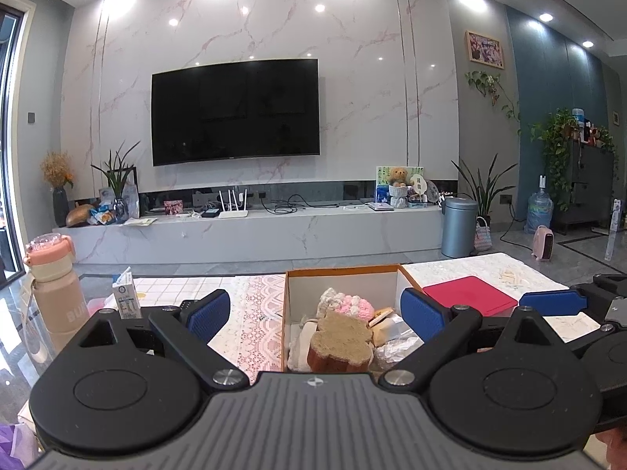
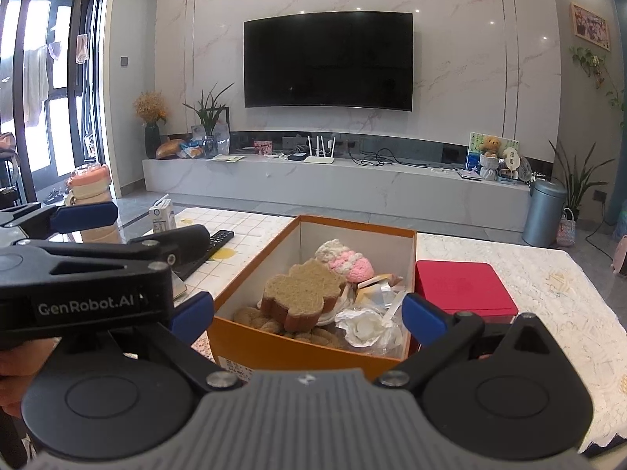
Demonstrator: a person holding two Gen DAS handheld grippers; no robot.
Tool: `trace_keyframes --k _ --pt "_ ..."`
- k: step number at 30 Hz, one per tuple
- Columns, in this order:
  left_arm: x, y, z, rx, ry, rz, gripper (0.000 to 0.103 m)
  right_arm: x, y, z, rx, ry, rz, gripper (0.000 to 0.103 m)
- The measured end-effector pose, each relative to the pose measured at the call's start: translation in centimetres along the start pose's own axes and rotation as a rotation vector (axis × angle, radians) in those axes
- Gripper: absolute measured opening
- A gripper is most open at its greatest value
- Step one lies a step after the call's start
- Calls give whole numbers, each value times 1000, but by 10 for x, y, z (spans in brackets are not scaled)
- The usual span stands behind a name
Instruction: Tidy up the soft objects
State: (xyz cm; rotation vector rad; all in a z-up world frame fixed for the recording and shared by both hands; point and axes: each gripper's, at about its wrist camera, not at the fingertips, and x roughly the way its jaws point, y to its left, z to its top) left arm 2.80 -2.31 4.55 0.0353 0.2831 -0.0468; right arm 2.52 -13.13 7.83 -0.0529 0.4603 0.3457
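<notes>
An orange cardboard box (image 2: 274,342) stands open on the table; it also shows in the left wrist view (image 1: 341,270). Inside lie a brown bear-shaped sponge (image 2: 301,291), a pink and white knitted toy (image 2: 345,262), crumpled white wrapping (image 2: 368,325) and more brown soft pieces. The same sponge (image 1: 341,342) and knitted toy (image 1: 348,303) show in the left wrist view. My left gripper (image 1: 315,313) is open and empty, just before the box's near side. My right gripper (image 2: 307,315) is open and empty, its fingers on either side of the box's near end.
A red flat box (image 2: 462,286) sits right of the orange box. A pink bottle (image 1: 55,293), a small milk carton (image 1: 127,293) and a black remote (image 2: 217,241) lie to the left. A lace tablecloth (image 2: 548,293) covers the table. The left gripper's body (image 2: 78,274) is close on my right gripper's left.
</notes>
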Motion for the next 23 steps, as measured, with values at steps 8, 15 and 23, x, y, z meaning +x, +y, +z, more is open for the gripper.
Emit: trace_keyframes --k 8,15,23 --pt "1 1 2 -1 5 1 103 0 2 0 -4 -7 -4 100" --pt "2 2 2 3 10 -1 103 -1 3 -1 -8 -4 -1 100" --pt "4 3 2 8 21 -3 103 0 7 -1 -12 1 13 100"
